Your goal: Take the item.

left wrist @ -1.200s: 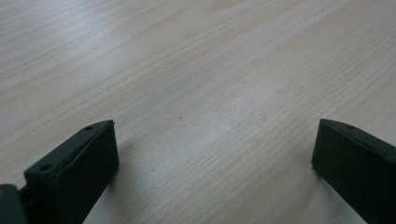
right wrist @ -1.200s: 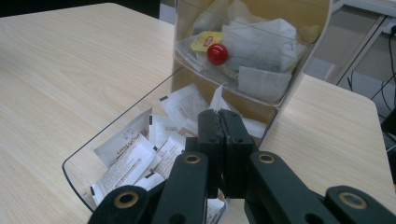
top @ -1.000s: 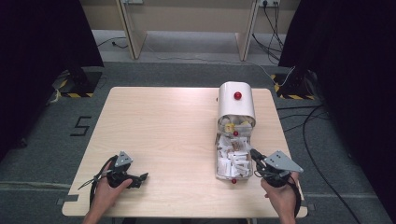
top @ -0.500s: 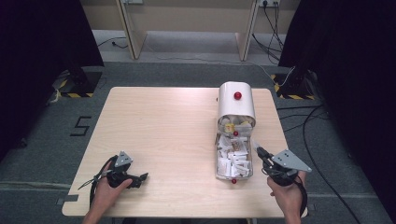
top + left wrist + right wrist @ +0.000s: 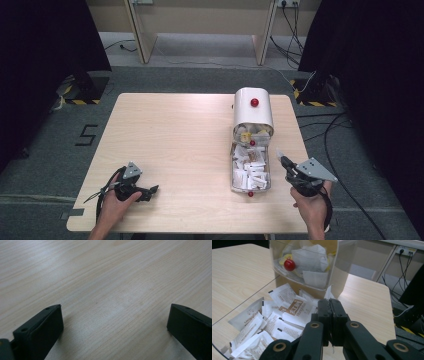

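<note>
While the left gripper (image 5: 150,190) rests open, the right gripper (image 5: 331,305) grips a packet (image 5: 328,293)

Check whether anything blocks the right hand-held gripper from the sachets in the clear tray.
Nothing solid visibly does. The right hand-held gripper, jaws shut, sits just right of the clear tray, whose top is open over the sachets. Only the tray's low clear side wall lies between them, so a reach from above looks free.
</note>
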Motion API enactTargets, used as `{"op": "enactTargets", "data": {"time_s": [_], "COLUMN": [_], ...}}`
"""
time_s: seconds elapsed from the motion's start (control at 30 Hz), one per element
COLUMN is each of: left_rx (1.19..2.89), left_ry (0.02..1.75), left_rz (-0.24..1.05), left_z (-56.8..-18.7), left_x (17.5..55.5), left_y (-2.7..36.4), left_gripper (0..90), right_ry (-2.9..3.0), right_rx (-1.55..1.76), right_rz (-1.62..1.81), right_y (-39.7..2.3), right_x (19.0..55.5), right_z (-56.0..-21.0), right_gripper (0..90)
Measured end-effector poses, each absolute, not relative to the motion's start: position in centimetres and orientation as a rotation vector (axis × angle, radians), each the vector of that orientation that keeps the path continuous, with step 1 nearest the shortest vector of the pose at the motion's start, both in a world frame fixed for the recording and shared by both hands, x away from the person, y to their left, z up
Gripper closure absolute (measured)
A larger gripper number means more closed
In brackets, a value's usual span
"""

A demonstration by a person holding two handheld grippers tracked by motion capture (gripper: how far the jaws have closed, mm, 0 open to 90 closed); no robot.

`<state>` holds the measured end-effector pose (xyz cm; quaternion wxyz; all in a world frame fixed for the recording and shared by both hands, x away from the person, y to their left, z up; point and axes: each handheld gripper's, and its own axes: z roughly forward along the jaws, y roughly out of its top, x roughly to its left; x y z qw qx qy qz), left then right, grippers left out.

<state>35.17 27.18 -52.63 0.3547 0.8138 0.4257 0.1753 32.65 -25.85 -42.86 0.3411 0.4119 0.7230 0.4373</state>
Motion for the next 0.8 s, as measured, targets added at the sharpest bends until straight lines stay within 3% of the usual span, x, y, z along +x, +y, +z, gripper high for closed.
{"op": "enactTargets", "data": {"time_s": [0.8], "left_rx": [2.103], "left_ry": [1.100], "left_rz": [0.453], "left_z": [-52.6], "left_x": [35.2], "left_y": [27.2], "left_gripper": [0.0], "right_ry": [1.864], "right_rx": [1.173], "right_rz": [1.108], "right_y": [-27.6], "right_x": [34.4], "right_z": [-45.0], "right_gripper": [88.7]}}
